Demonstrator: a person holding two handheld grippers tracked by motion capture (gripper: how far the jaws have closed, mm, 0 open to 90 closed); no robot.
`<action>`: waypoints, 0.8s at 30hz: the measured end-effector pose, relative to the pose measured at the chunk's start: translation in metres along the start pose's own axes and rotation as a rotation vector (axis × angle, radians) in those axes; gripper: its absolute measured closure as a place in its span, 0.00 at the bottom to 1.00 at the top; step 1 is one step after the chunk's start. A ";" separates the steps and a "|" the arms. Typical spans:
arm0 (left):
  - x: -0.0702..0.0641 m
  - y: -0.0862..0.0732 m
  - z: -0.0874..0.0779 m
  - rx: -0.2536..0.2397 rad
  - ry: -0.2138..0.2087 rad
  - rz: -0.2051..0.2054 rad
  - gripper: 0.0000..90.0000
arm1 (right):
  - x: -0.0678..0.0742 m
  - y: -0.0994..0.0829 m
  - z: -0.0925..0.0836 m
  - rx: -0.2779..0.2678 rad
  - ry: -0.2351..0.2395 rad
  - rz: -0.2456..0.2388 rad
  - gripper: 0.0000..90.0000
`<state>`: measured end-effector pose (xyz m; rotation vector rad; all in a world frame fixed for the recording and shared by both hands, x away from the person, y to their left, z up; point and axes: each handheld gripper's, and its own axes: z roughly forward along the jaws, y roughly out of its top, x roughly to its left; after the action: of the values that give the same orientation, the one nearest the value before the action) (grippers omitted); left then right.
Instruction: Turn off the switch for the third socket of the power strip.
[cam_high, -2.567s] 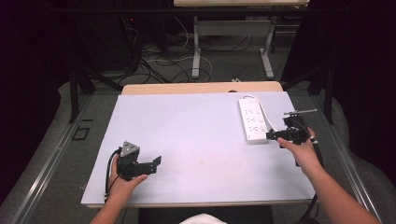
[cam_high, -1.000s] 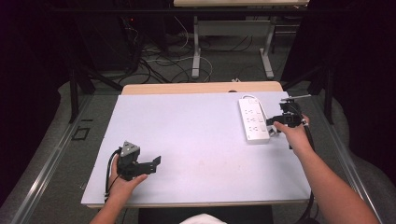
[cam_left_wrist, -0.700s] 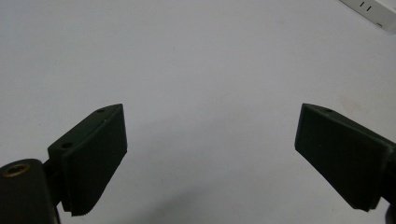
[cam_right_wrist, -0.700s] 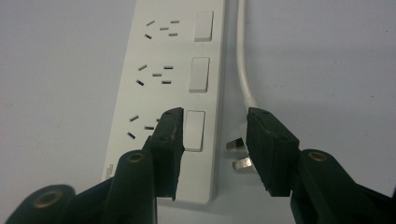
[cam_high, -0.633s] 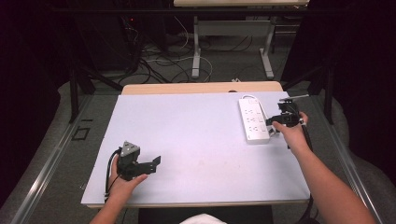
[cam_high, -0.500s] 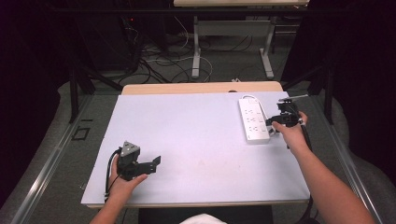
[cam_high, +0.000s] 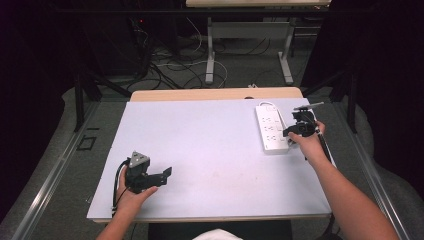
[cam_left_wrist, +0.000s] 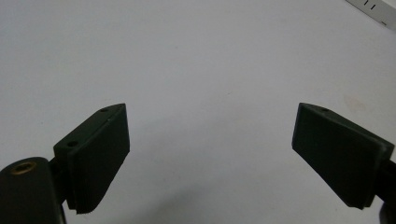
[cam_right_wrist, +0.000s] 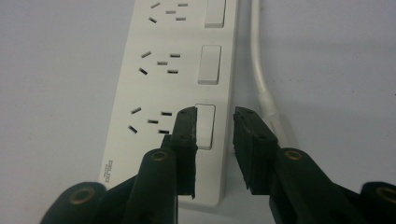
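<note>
Partly, right claw (cam_right_wrist: 215, 135) hides power strip's (cam_right_wrist: 163, 60) switch (cam_right_wrist: 205, 126).

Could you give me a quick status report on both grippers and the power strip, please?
Right gripper jaws closing, narrow gap over nearest rocker switch of white plastic power strip. Left gripper open, idle. Nothing in the way.

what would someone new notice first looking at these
The white power strip at the far right of the pale table stands out first, with the right gripper poised over its nearest switch. Its jaws have just been closing and stand narrowly apart around that switch; whether they touch it is unclear. The left gripper rests near the front left, jaws wide open over bare tabletop.
</note>
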<state>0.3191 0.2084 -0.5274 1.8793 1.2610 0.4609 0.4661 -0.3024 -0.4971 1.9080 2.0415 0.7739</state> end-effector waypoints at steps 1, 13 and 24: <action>0.000 0.000 0.000 0.000 0.001 0.001 0.13 | 0.001 0.000 0.001 0.007 -0.003 -0.004 0.81; 0.000 0.000 0.000 0.003 0.002 0.001 0.14 | 0.005 -0.001 0.007 0.025 -0.009 -0.025 0.87; 0.000 0.000 0.000 0.003 0.003 0.001 0.14 | 0.010 -0.001 0.011 0.041 -0.014 -0.043 0.92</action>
<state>0.3192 0.2084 -0.5276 1.8830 1.2632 0.4623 0.4691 -0.2899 -0.5049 1.8792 2.0988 0.7122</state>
